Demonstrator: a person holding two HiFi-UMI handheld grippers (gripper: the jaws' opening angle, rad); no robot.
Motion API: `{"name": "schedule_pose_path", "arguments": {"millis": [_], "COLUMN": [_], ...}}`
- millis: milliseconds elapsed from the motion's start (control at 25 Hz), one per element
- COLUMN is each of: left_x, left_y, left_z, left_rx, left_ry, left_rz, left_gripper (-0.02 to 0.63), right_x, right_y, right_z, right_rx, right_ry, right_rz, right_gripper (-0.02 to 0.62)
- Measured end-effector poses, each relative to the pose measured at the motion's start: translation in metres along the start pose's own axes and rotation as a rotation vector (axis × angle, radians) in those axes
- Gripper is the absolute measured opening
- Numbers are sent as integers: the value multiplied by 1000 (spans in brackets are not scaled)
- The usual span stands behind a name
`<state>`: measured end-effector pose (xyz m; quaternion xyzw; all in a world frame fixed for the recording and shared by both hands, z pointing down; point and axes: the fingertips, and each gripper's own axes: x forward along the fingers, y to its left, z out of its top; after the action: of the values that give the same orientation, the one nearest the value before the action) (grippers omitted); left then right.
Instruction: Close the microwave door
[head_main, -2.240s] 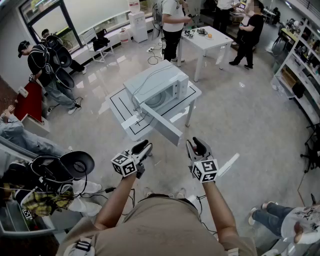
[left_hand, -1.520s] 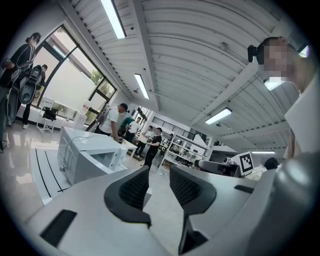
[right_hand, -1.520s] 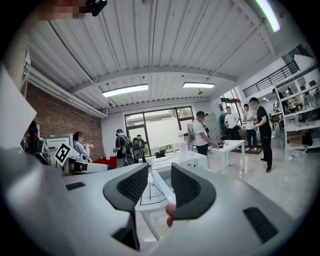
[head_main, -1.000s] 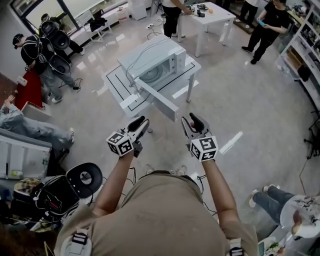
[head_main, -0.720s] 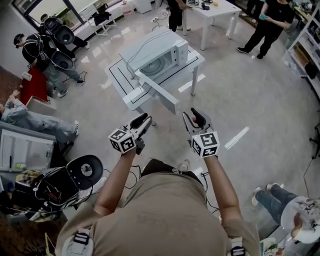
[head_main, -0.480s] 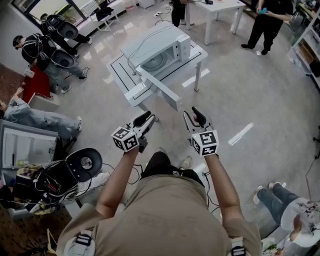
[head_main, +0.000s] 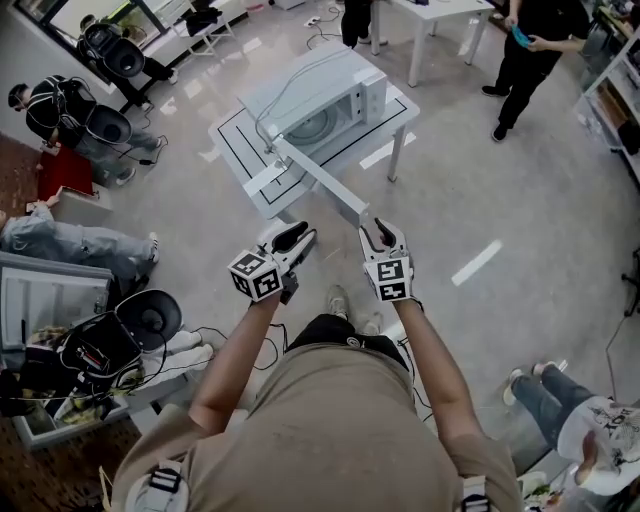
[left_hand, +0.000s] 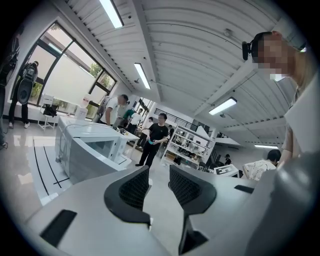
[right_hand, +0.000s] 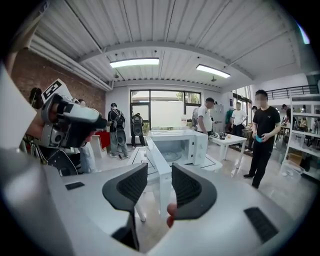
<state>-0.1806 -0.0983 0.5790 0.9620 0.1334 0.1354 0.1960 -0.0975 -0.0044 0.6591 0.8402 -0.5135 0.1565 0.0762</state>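
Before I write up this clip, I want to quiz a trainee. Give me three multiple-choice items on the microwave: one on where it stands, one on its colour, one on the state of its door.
1. The microwave stands on: A the floor; B a white table; C a wall shelf.
2. Its casing is: A black; B white; C red.
3. Its door is: A shut; B taken off; C open.

Answers:
1 B, the low table with black lines on its top carries it.
2 B, the casing shows white in the head view and both gripper views.
3 C, the door stands swung well out from the front, still attached on one side.
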Motion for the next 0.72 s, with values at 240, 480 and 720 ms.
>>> {"name": "schedule_pose_path", "arguments": {"millis": [240,480,720], "left_x": [18,35,52], "left_y": [19,52,85], "left_z": [-11,-21,-25], "left_rx": [18,10,15], "left_ry": [52,73,82], "left_rz": [-28,-60,-94], "left_gripper": [118,118,118], "right_x": [23,48,69], "right_y": [-2,-10,-22], "right_z": [-22,-34,-48], "right_rx": [-1,-25,-35], "right_ry": [50,90,99], "right_rz": [-27,-68,-108], "right_gripper": [138,138,138]}}
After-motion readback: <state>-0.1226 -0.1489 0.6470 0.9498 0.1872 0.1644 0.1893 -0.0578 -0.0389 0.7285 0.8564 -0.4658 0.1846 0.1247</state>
